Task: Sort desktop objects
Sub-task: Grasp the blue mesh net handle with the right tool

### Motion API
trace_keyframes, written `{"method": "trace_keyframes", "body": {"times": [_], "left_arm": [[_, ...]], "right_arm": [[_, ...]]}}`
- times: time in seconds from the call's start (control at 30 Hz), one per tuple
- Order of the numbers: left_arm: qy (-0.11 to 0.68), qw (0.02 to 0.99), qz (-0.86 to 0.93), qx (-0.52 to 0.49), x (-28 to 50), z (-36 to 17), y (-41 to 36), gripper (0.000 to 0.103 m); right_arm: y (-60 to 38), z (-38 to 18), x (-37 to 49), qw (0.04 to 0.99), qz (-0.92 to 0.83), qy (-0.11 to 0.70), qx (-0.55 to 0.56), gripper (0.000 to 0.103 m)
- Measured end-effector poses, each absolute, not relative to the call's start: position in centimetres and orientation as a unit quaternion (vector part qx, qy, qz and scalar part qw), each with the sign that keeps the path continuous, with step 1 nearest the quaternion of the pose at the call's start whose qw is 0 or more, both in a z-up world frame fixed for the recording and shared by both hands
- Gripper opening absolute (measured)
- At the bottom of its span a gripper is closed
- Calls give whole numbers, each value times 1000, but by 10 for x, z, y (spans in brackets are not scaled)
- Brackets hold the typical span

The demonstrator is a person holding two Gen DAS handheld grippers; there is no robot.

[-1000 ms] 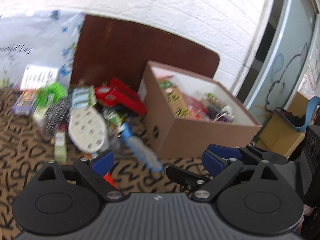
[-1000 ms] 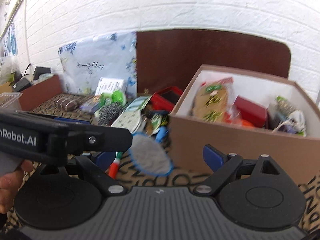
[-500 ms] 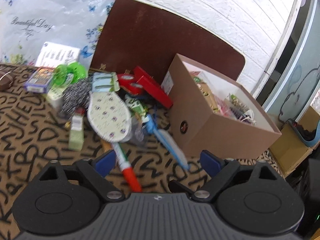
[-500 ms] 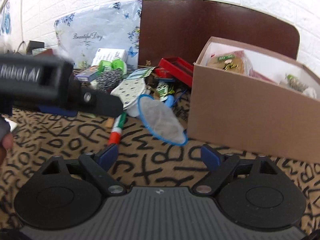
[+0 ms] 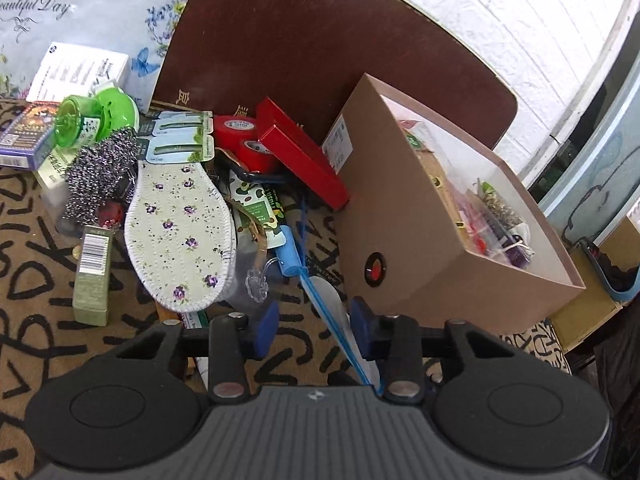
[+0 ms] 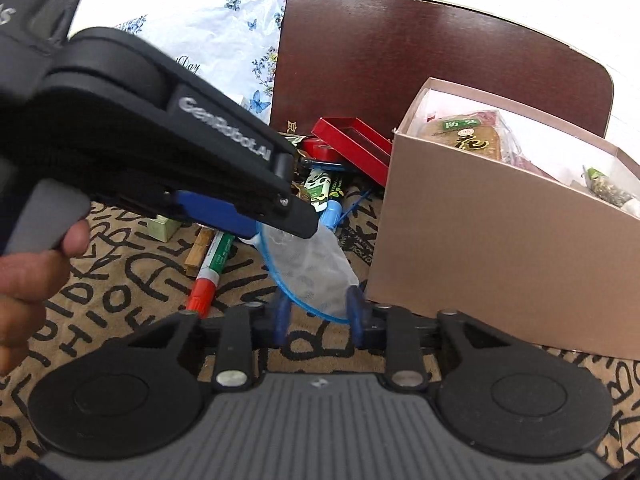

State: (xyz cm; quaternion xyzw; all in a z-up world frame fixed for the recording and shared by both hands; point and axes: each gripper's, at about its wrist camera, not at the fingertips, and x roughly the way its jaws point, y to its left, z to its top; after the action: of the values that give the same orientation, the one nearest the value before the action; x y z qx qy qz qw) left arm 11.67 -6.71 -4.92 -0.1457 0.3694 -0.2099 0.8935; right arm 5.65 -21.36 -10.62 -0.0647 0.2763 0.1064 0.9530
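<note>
My right gripper [image 6: 319,318] meets the tall brown cardboard box [image 6: 500,236] walling its right side, while my black left gripper [image 6: 224,184] crosses overhead at left. Between them runs a narrow lane of letter-patterned tan cloth [image 6: 132,272], crowded by a blue-rimmed mesh net [image 6: 308,268] and a red-capped green marker [image 6: 210,264].

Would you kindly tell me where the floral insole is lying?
In the left wrist view, the floral insole lies left of centre, between the steel scourer and the avocado tube.

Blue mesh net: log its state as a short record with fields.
object: blue mesh net
position: on the patterned cloth, beside the cardboard box
handle: light blue, pointing into the clutter
right tool: fingers apart, net's near rim between them
left tool: fingers apart, rim between them
grip: none evident
</note>
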Motion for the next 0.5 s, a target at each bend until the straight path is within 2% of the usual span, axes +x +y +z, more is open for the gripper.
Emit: {"method": "trace_keyframes", "body": {"times": [0.07, 0.23, 0.3, 0.4, 0.5], "left_arm": [[374, 892, -207, -144, 124, -52, -70, 40], [402, 880, -210, -141, 137, -61, -77, 40], [409, 875, -220, -136, 135, -63, -78, 21], [405, 876, -227, -130, 125, -59, -77, 7], [390, 885, -227, -116, 111, -51, -75, 7]], "right_arm": [[-213, -107, 57, 952, 110, 277, -66, 20], [-209, -110, 56, 950, 118, 277, -83, 17], [-208, -109, 54, 949, 121, 277, -89, 17], [-204, -108, 49, 946, 130, 278, -104, 17], [-199, -102, 39, 944, 150, 273, -105, 15]]}}
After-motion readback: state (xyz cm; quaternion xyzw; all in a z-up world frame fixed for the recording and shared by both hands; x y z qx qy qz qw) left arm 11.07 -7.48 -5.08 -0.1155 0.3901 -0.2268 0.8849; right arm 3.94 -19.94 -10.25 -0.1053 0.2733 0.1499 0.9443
